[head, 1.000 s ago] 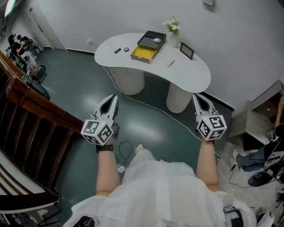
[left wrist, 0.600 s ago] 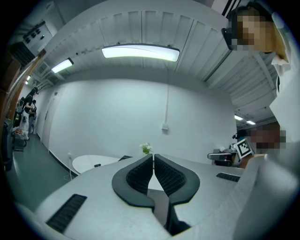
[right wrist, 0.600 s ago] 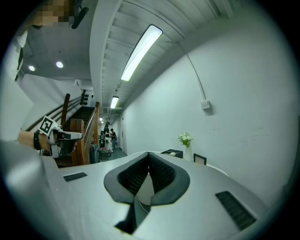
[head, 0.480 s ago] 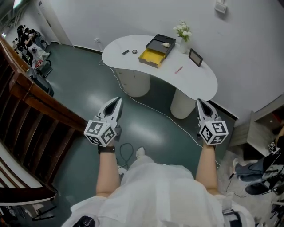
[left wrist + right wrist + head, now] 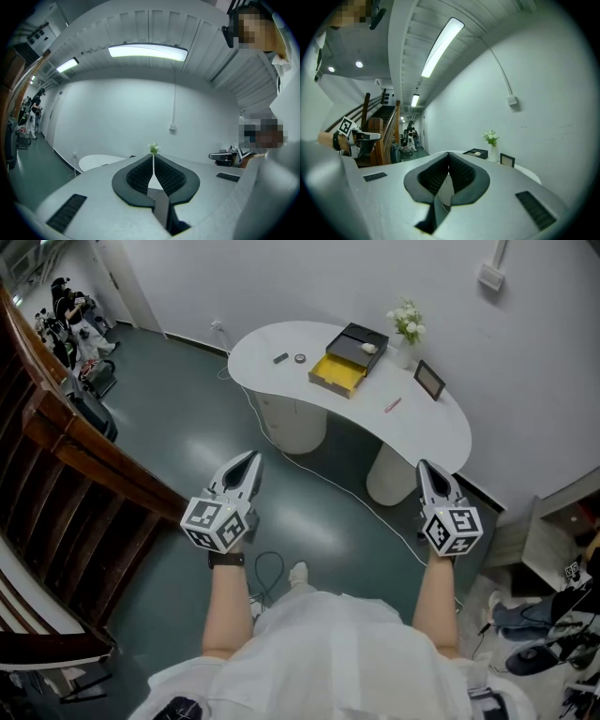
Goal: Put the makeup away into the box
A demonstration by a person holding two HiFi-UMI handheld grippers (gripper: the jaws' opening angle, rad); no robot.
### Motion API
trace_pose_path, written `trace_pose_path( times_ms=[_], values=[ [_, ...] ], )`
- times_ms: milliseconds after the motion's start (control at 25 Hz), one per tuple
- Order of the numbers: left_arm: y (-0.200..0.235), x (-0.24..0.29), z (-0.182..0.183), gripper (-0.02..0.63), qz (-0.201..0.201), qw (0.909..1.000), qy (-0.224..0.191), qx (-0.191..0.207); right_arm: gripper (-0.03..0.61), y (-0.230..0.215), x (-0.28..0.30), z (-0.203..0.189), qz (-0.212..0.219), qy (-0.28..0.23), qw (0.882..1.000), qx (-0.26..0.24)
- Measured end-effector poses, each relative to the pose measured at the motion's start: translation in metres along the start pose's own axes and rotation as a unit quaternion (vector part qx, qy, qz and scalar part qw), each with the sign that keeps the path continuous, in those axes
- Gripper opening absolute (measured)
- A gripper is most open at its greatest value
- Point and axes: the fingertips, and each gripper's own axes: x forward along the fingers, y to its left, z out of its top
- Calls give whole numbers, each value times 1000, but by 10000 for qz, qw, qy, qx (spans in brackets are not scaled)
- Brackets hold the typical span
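A white curved table (image 5: 281, 338) stands ahead against the wall. On it sits a black box (image 5: 357, 340) with a yellow drawer (image 5: 339, 374) pulled open. A small dark makeup piece (image 5: 280, 358) and a round one (image 5: 300, 358) lie left of the box, and a pink stick (image 5: 393, 405) lies to its right. My left gripper (image 5: 250, 458) and right gripper (image 5: 424, 466) are held level over the floor, well short of the table, both shut and empty. In the right gripper view the box (image 5: 476, 152) shows past the shut jaws; in the left gripper view the table (image 5: 98, 162) lies beyond them.
White flowers in a vase (image 5: 406, 326) and a small picture frame (image 5: 430, 380) stand on the table by the wall. A wooden stair railing (image 5: 75, 456) runs along the left. A white cable (image 5: 328, 486) trails over the green floor. A low cabinet (image 5: 558, 540) and clutter are at the right.
The table sits further right and slightly lower in the head view, a little nearer. Both grippers have moved forward with the person and stay shut.
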Motion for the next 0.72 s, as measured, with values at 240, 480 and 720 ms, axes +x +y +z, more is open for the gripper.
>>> trace_pose_path(
  times_ms=[240,480,720],
  values=[
    [44,11,7,23,15,10000,-53,-5,9,11,38,6,-20,-9,10000,-64],
    [90,31,15,23,-79,9997,-219,-105,9,19,76,18,-90,15,9996,-266],
    [119,48,15,23,-303,9992,-228,-148,9,32,99,18,-234,36,9994,-261]
  ],
)
